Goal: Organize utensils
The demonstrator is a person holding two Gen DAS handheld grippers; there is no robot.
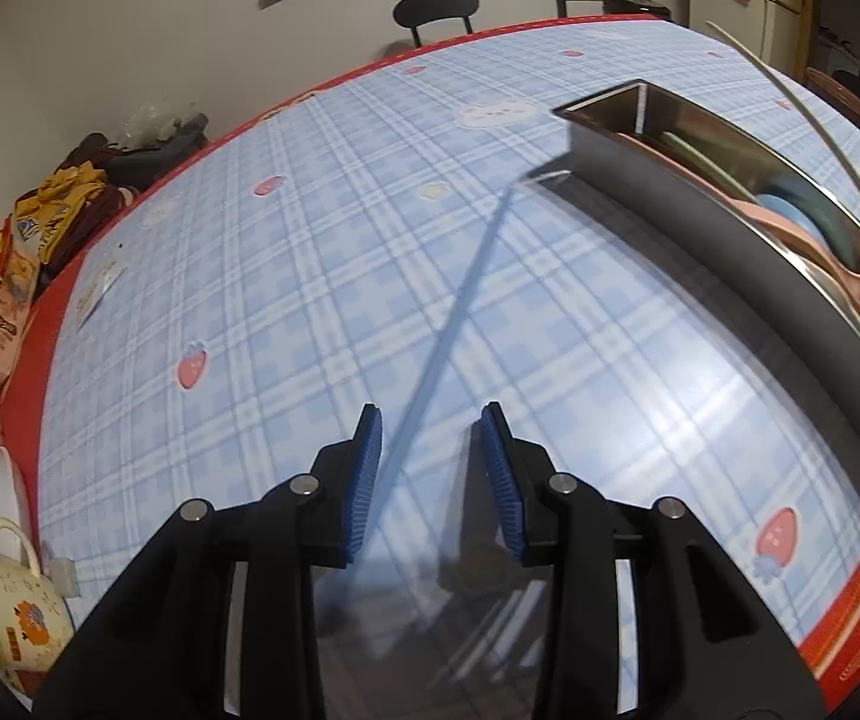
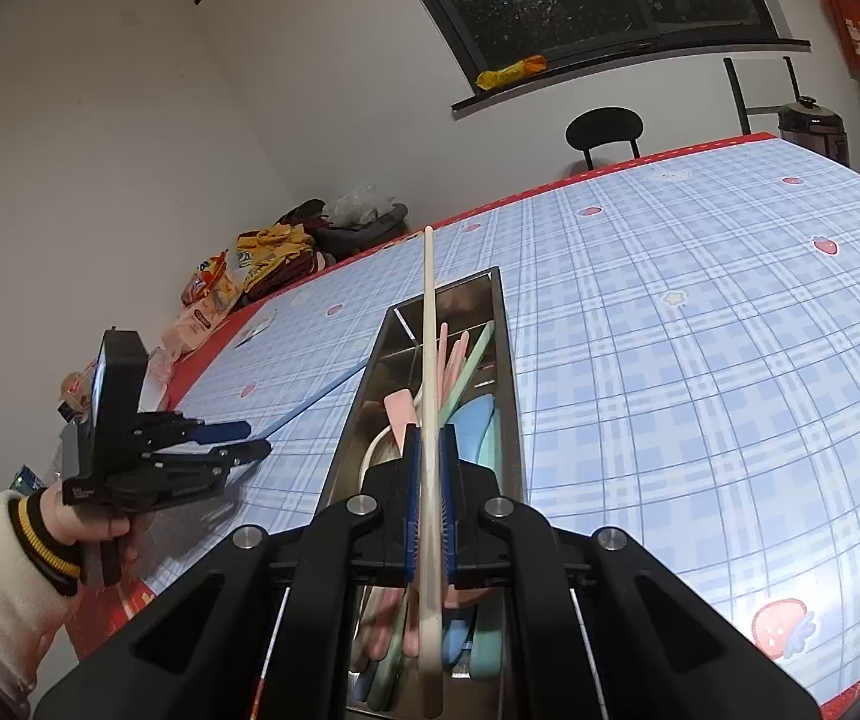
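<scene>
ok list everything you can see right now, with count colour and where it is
metal tray: 1, steel, long, on the table, below the right gripper
utensils in the tray: several, pink, green, blue and cream, lying lengthwise; exact count unclear
cream utensil: 1, long thin handle, clamped in the right gripper's jaws above the tray
tablecloth: 1, blue plaid with strawberries and bears, red border
mug: 1, pale yellow, at the table's near left edge
snack bags: a few, orange and pink, beside the table's far left edge
chair: 1, black, past the far side
cooker: 1, dark, far right
left gripper: black, blue pads, open, empty, over bare cloth
right gripper: black, blue pads, shut
</scene>
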